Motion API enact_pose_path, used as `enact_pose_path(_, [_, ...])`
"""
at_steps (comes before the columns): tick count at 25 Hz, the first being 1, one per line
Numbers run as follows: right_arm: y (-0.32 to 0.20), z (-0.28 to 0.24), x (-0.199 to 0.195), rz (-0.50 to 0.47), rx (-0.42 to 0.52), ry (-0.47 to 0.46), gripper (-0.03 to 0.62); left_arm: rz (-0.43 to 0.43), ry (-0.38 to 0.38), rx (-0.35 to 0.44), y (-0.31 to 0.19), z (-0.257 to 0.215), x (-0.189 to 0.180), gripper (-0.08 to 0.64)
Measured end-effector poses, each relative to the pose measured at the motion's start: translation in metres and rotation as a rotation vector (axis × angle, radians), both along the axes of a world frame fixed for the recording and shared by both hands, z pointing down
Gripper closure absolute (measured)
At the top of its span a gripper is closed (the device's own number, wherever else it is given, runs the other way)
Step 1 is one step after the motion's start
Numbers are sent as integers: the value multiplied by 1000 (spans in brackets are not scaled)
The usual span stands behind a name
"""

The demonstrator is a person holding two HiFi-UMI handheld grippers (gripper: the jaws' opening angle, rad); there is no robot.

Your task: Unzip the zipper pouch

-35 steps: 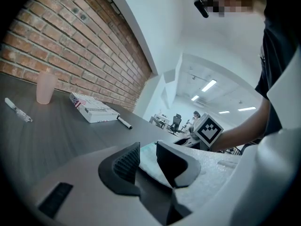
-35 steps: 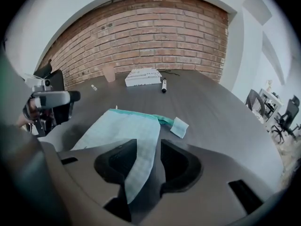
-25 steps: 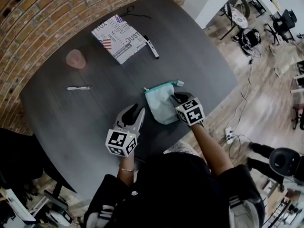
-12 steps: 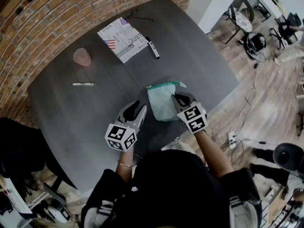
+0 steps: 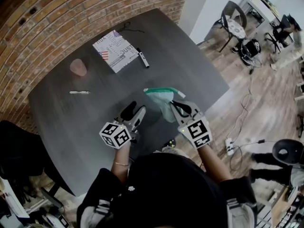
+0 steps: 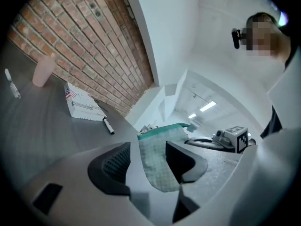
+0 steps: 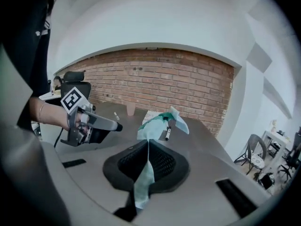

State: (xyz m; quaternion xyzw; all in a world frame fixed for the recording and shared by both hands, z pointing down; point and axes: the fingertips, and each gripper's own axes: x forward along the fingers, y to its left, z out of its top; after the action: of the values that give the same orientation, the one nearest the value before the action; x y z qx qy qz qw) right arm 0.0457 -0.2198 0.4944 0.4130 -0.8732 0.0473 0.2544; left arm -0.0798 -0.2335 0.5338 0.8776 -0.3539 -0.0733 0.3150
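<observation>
The pale green zipper pouch (image 5: 163,99) hangs off the dark table (image 5: 95,113), its darker green zipper edge uppermost. My right gripper (image 5: 176,109) is shut on the pouch's lower side. In the right gripper view the fabric (image 7: 149,131) runs pinched through the closed jaws of the right gripper (image 7: 147,163). My left gripper (image 5: 135,113) hovers to the left of the pouch, a short gap away. Its jaws are opening. In the left gripper view the pouch (image 6: 157,157) shows beyond the gap of the left gripper (image 6: 148,161), and neither pad touches it.
At the table's far side lie a printed notebook (image 5: 115,50) and a black marker (image 5: 143,58). A pink cup (image 5: 78,66) and a pen (image 5: 79,92) sit to the left. The table's right edge drops to a wooden floor with chairs (image 5: 233,25) and cables.
My right gripper has closed on the pouch and lifted it off the table toward me. The left gripper's jaws have spread wider beside it.
</observation>
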Motion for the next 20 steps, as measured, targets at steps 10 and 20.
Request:
enact_pose_path(10, [22, -65, 43, 25, 67, -100, 588, 159, 208, 87, 5, -53, 73, 259])
enact_pose_path(20, [31, -87, 73, 27, 102, -246, 586, 232, 212, 219, 9, -97, 106, 262])
